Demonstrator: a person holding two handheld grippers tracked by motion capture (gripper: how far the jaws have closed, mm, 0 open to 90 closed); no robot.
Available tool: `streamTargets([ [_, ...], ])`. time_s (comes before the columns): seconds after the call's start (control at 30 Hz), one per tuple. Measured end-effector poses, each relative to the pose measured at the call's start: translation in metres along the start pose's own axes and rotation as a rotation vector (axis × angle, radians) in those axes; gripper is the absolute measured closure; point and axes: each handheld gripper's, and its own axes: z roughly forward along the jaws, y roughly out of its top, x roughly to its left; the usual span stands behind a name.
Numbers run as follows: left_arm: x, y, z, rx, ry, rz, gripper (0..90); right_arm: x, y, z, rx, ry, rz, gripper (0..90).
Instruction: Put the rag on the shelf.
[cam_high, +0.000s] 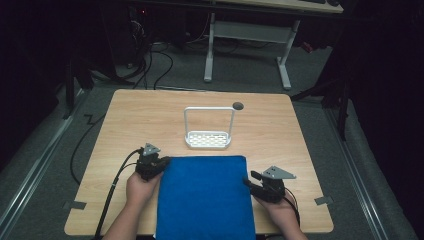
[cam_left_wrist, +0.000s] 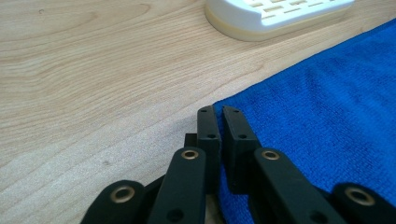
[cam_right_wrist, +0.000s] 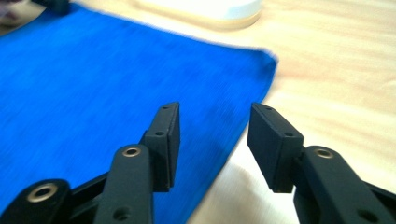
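A blue towel (cam_high: 205, 195) lies flat on the wooden table (cam_high: 140, 115), reaching its near edge. My left gripper (cam_high: 162, 162) sits at the towel's far left corner. In the left gripper view, its jaws (cam_left_wrist: 219, 109) are pinched together on that corner of the towel (cam_left_wrist: 327, 107), with blue cloth showing between them. My right gripper (cam_high: 248, 180) is low at the towel's right edge. In the right gripper view it (cam_right_wrist: 212, 109) stands open, with the towel's edge (cam_right_wrist: 93, 79) under the gap and nothing gripped.
A white slotted tray with a tall wire handle (cam_high: 208, 140) stands just beyond the towel's far edge, also seen close up (cam_left_wrist: 275, 14) (cam_right_wrist: 210, 9). A dark round hole (cam_high: 238, 105) marks the table behind it. Cables trail off the table's left side.
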Motion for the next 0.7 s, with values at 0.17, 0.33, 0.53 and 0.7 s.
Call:
streamTargets([
  [0.17, 0.0, 0.0, 0.0, 0.001, -0.004, -0.001, 86.7, -0.012, 0.024, 0.026, 0.028, -0.071, 0.02, 54.1],
  [0.33, 0.002, 0.0, 0.0, 0.0, -0.013, -0.01, 86.7, -0.027, 0.04, 0.055, 0.097, -0.093, 0.056, 59.0],
  [0.53, 0.002, 0.0, 0.0, 0.002, -0.015, -0.013, 86.8, -0.025, 0.04, 0.066, 0.123, -0.112, 0.031, 75.6],
  [0.7, 0.002, 0.0, 0.0, 0.002, -0.016, -0.014, 86.8, -0.018, 0.038, 0.066, 0.124, -0.113, 0.005, 87.8],
])
